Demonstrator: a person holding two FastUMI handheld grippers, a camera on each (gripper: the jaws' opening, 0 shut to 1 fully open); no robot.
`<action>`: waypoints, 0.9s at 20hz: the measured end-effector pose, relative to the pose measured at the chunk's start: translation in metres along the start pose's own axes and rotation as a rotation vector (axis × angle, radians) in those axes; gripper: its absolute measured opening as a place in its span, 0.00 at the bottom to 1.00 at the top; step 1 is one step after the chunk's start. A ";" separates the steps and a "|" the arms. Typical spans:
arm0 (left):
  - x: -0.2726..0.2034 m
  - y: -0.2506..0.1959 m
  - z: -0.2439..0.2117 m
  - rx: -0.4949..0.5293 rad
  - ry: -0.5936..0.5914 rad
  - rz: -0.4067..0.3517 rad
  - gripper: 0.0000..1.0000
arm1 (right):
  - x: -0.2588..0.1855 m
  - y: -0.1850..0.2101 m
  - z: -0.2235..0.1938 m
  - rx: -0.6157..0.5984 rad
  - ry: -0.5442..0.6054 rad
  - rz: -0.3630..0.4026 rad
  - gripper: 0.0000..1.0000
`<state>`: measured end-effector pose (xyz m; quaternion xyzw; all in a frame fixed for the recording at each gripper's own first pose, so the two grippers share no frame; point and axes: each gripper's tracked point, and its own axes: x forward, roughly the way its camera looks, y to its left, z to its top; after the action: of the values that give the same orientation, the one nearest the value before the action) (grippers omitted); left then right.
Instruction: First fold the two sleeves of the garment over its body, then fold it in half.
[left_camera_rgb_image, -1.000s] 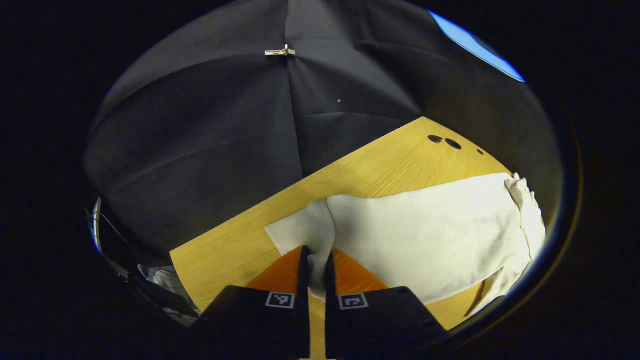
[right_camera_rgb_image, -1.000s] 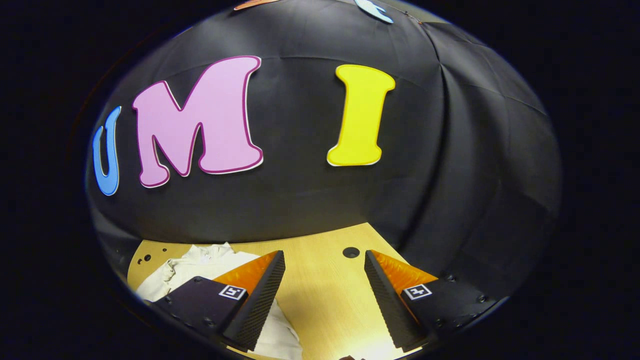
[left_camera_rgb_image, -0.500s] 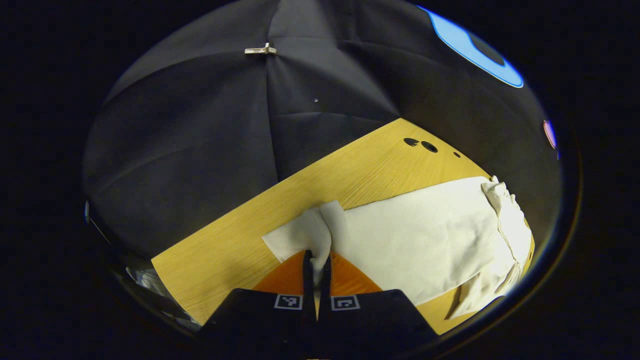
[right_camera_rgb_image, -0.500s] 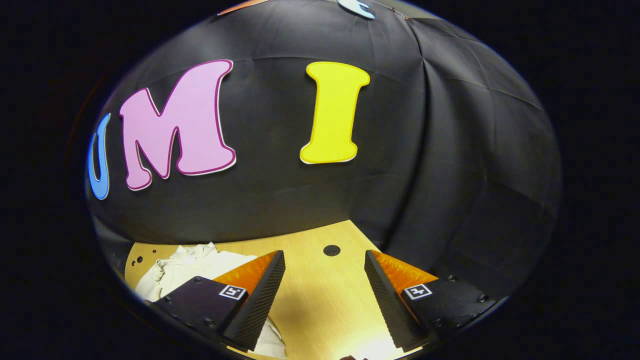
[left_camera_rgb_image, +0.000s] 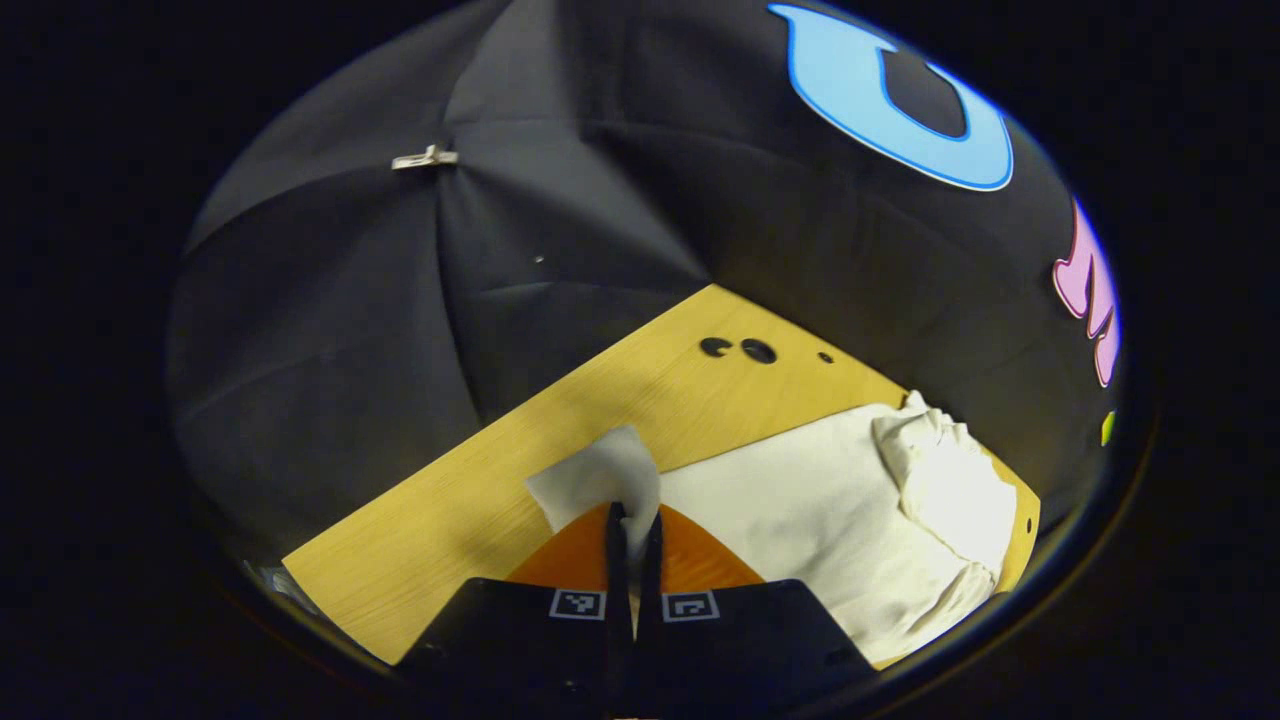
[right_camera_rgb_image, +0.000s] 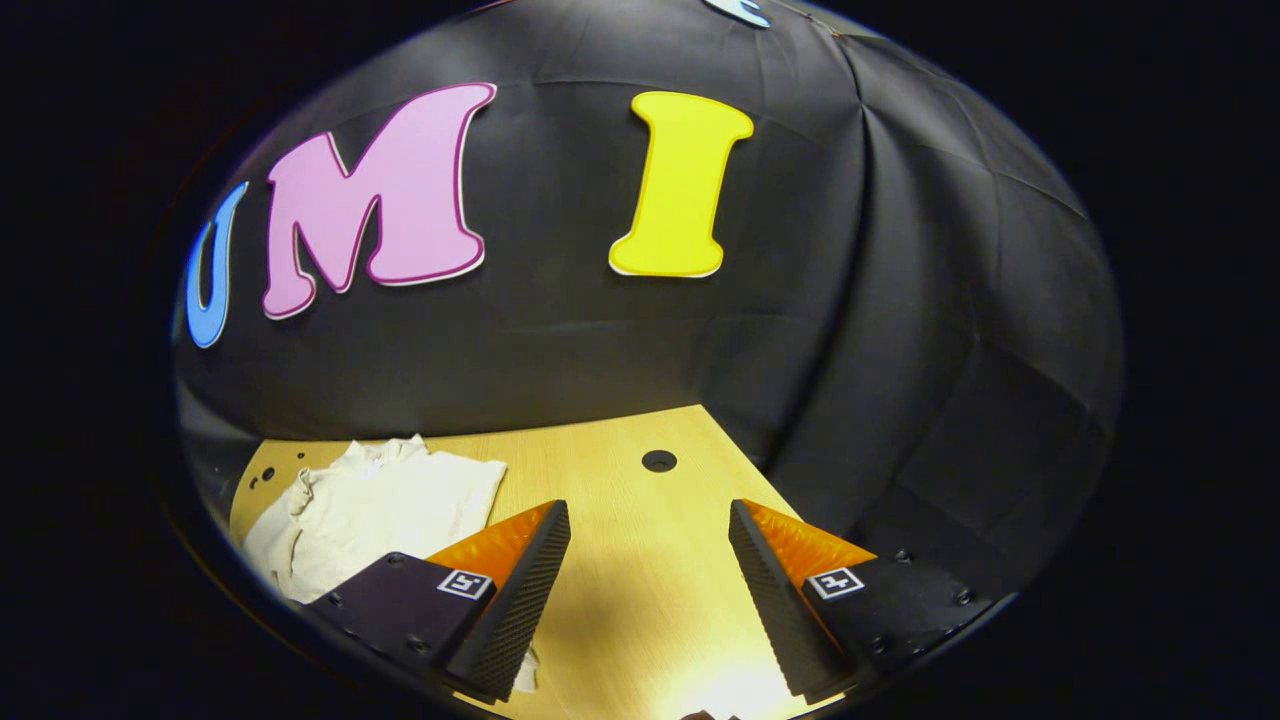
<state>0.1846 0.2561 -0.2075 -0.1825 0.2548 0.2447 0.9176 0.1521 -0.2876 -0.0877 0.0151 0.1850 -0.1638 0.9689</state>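
A cream-white garment (left_camera_rgb_image: 850, 510) lies on the wooden table (left_camera_rgb_image: 620, 390), its body spread to the right and its far end bunched near the table's right edge. My left gripper (left_camera_rgb_image: 632, 520) is shut on a raised flap of the garment, a sleeve or corner, which stands up just ahead of the fingers. In the right gripper view the same garment (right_camera_rgb_image: 380, 505) lies at the left of the table (right_camera_rgb_image: 640, 560). My right gripper (right_camera_rgb_image: 648, 520) hangs open over bare wood to the garment's right, holding nothing.
The black cloth wall stands close behind the table on all far sides. Small round holes (left_camera_rgb_image: 740, 350) mark the table's far corner, and one hole (right_camera_rgb_image: 658, 461) lies ahead of the right gripper. The table's left edge (left_camera_rgb_image: 400, 480) drops off near the left gripper.
The left gripper has lifted and carried the pinched flap toward the garment's body, bunching the cloth up. The right gripper has drawn back a little, staying open.
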 end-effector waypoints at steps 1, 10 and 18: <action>0.002 -0.016 0.013 0.026 -0.014 -0.018 0.06 | -0.001 0.003 -0.005 -0.026 0.004 0.013 0.98; 0.022 -0.174 0.080 0.223 -0.103 -0.145 0.06 | 0.008 0.041 -0.039 -0.052 0.028 0.156 0.98; 0.026 -0.353 0.073 0.390 -0.146 -0.339 0.06 | 0.028 0.023 -0.064 0.008 0.069 0.135 0.98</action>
<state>0.4232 0.0115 -0.0894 -0.0245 0.1962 0.0463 0.9792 0.1616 -0.2685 -0.1581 0.0373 0.2163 -0.0981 0.9707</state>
